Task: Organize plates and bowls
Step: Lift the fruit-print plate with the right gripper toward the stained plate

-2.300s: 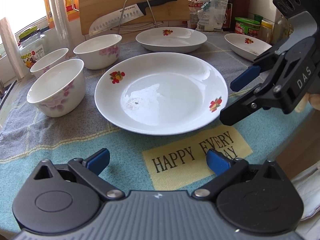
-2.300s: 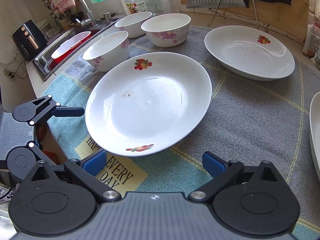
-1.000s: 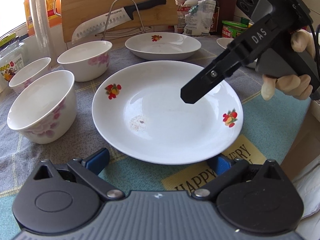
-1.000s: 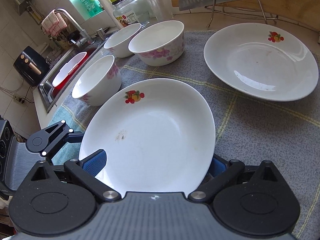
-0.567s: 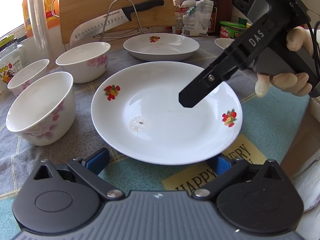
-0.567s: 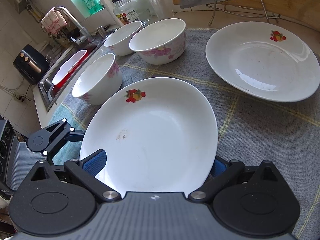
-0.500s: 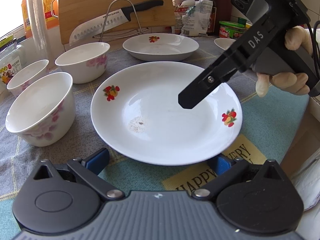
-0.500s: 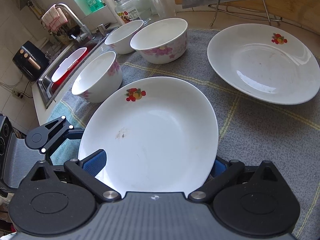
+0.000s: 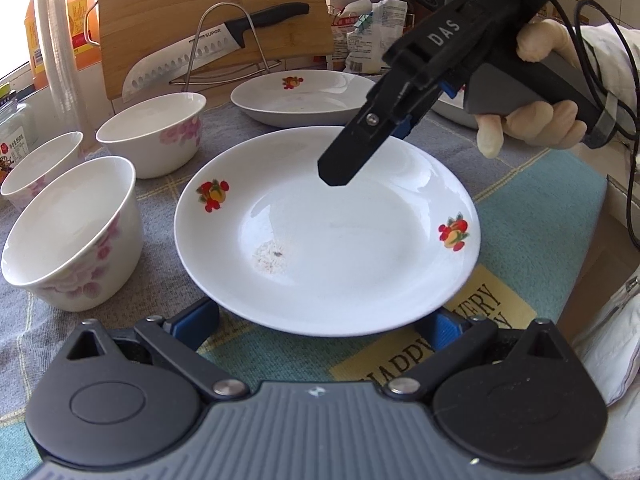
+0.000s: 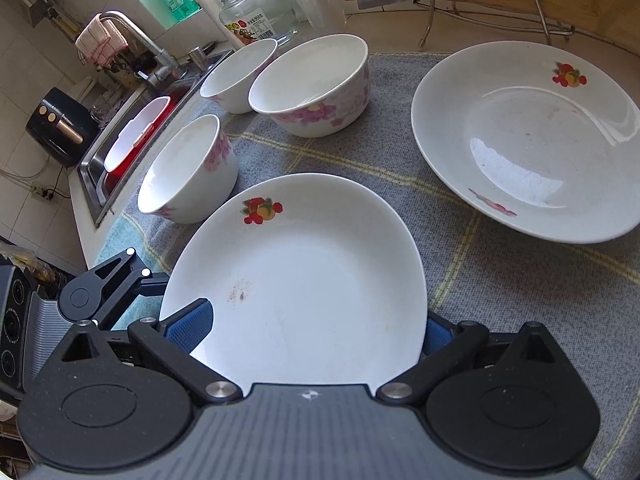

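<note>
Cloth [image 9: 540, 216], grey and teal, lies under all the crockery.

Near plate [image 9: 326, 236], white with fruit prints, lies between both tools. Its rim sits between the spread blue pads of the left gripper [image 9: 320, 326], whose fingers stand wide on either side of the rim and do not clamp it. In the right wrist view the same plate [image 10: 296, 280] fills the gap of the right gripper [image 10: 306, 330]; its fingers also stand wide, a pad at each side of the rim. In the left view, that tool angles down over the plate's far half, a hand [image 9: 532, 120] on its handle.

Far plate [image 10: 528, 140] sits ahead and to the right of the right gripper, well apart from the near one.

Three bowls with pink flowers: large bowl [image 10: 312, 84] ahead, tall bowl [image 10: 188, 168] just beside the near plate on its left, small bowl [image 10: 236, 74] beyond.

Knife [image 9: 208, 50] rests on a wire rack by the wooden board [image 9: 212, 20], well beyond the left gripper.
</note>
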The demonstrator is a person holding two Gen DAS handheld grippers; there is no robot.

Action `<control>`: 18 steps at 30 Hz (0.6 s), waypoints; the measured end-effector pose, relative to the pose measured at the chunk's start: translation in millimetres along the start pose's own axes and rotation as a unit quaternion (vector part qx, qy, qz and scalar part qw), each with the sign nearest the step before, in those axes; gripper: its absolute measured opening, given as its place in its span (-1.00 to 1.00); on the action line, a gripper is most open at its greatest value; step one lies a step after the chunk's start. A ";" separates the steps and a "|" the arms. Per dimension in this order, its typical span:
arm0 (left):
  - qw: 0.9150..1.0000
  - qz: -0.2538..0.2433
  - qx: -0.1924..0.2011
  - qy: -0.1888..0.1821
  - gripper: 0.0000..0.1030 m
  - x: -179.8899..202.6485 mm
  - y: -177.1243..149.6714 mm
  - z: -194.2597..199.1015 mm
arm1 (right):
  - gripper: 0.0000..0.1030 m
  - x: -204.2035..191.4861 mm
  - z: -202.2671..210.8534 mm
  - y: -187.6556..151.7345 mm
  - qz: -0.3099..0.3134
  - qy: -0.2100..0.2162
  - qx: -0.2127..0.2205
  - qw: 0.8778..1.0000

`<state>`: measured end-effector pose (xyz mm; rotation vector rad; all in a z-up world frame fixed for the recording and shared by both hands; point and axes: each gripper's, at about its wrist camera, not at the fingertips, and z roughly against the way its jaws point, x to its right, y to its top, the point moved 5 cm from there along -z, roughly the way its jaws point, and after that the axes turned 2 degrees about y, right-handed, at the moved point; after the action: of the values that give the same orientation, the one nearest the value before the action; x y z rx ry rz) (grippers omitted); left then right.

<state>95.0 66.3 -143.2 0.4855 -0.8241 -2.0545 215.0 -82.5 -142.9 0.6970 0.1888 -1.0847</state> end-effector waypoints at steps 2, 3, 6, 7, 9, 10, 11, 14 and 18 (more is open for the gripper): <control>1.000 -0.003 0.000 -0.002 1.00 -0.4 0.1 -0.3 | 1.00 1.2 -0.6 2.2 -0.007 0.006 -0.004 1.000; 1.000 -0.004 -0.001 -0.002 1.00 -0.4 0.7 -0.4 | 1.00 1.5 -1.5 2.5 -0.009 0.008 -0.008 1.000; 1.000 -0.012 0.000 -0.002 1.00 0.1 1.3 -0.7 | 0.99 1.8 -2.4 3.4 -0.010 0.008 -0.013 1.000; 1.000 -0.012 0.000 -0.002 1.00 -0.1 1.4 -1.0 | 0.97 2.3 -1.8 3.9 -0.011 0.008 -0.014 1.000; 1.000 -0.011 -0.002 -0.004 1.00 -0.7 1.2 -1.0 | 0.95 3.5 -1.2 5.1 -0.017 0.010 -0.017 1.000; 1.000 -0.012 -0.003 -0.004 1.00 -1.2 1.2 -0.6 | 0.95 4.2 -1.0 5.2 -0.019 0.012 -0.018 1.000; 1.000 -0.014 -0.005 -0.003 1.00 -1.7 1.2 -0.5 | 0.95 4.5 -1.3 5.4 -0.019 0.013 -0.020 1.000; 1.000 -0.016 -0.006 -0.005 1.00 -4.4 0.7 0.1 | 0.94 4.4 -1.2 5.1 -0.018 0.013 -0.022 1.000; 1.000 -0.020 -0.009 -0.011 1.00 -7.7 1.5 -0.6 | 0.93 4.5 -2.1 6.7 -0.019 0.012 -0.026 0.999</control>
<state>100.5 71.8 -142.2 0.4745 -0.8129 -2.1060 223.2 -82.7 -143.8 0.6626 0.2518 -1.1046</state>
